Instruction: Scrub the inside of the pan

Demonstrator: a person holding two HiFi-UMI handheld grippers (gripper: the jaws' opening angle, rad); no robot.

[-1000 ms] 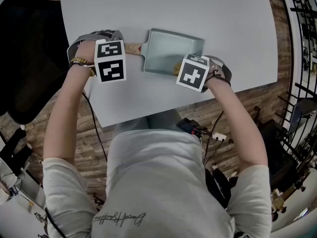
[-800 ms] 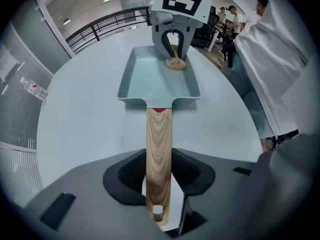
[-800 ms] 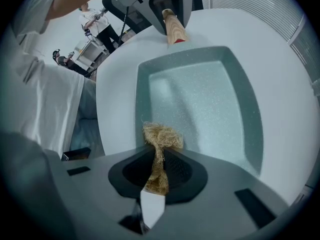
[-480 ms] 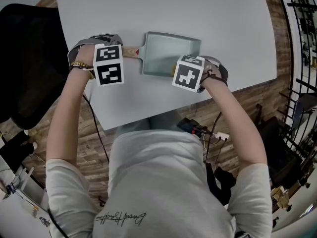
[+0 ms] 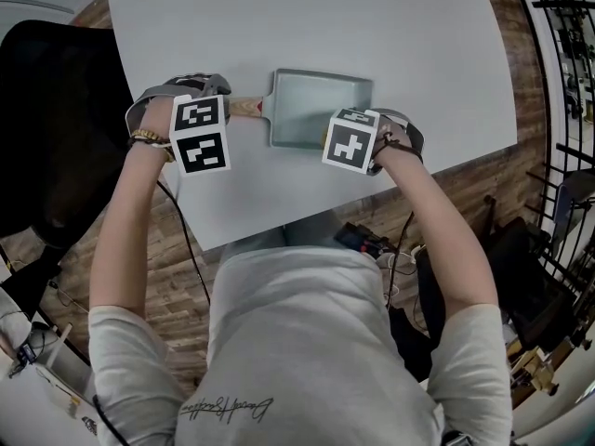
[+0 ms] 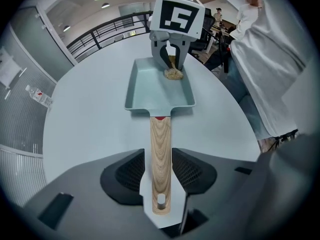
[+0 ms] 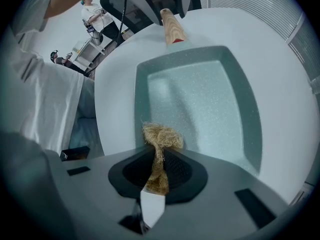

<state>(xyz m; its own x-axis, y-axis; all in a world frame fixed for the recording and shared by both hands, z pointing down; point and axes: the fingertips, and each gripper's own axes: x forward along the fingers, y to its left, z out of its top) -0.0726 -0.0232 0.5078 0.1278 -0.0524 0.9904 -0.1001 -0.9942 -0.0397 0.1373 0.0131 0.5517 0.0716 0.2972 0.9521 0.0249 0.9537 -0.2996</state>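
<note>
Your pale green pan (image 5: pixel 311 100) lies flat by the near edge of the surface (image 5: pixel 372 26), wooden handle (image 5: pixel 244 107) pointing left, tan scrubber (image 7: pixel 161 136) in its near-right corner.

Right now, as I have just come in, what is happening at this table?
A person works with a gripper in each hand on a pale green rectangular pan lying on the white table. The right gripper is shut on a tan fibre scrubber at the pan's end far from its handle. The left gripper's jaws have just been opening; the wooden handle stands between them, unpressed.
</note>
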